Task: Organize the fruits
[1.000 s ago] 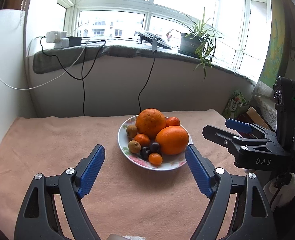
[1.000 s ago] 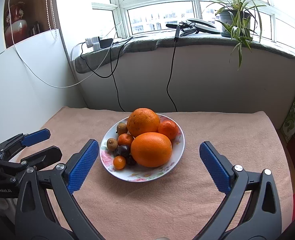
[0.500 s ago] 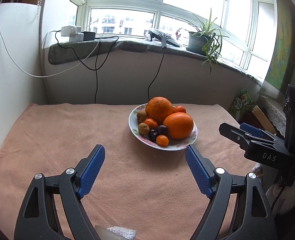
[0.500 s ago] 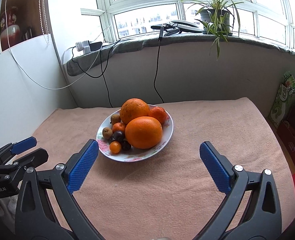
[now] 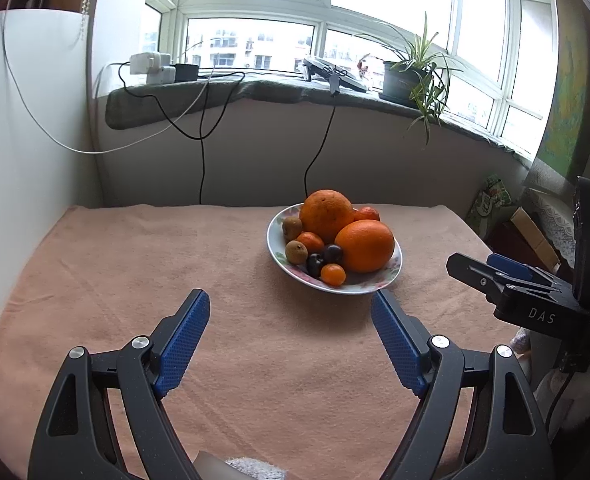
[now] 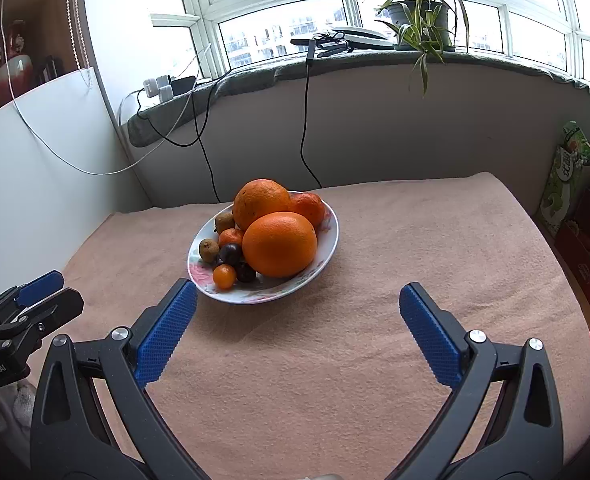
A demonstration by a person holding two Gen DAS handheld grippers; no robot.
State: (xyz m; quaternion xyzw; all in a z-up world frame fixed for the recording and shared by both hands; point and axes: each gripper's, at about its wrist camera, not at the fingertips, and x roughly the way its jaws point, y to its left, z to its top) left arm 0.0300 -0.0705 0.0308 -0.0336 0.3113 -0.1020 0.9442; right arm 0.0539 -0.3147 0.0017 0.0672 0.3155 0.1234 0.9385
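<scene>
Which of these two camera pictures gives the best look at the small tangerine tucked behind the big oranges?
The right wrist view: the tangerine shows most of its side beside the rear orange. In the left wrist view, only a sliver peeks out behind the oranges.

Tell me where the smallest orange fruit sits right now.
In the right wrist view, the smallest orange fruit lies at the plate's near-left rim, beside two dark plums.

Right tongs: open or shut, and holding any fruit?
Open and empty. The right tongs have blue pads spread wide apart, only the pink cloth between them; all fruit sits on the plate.
</scene>
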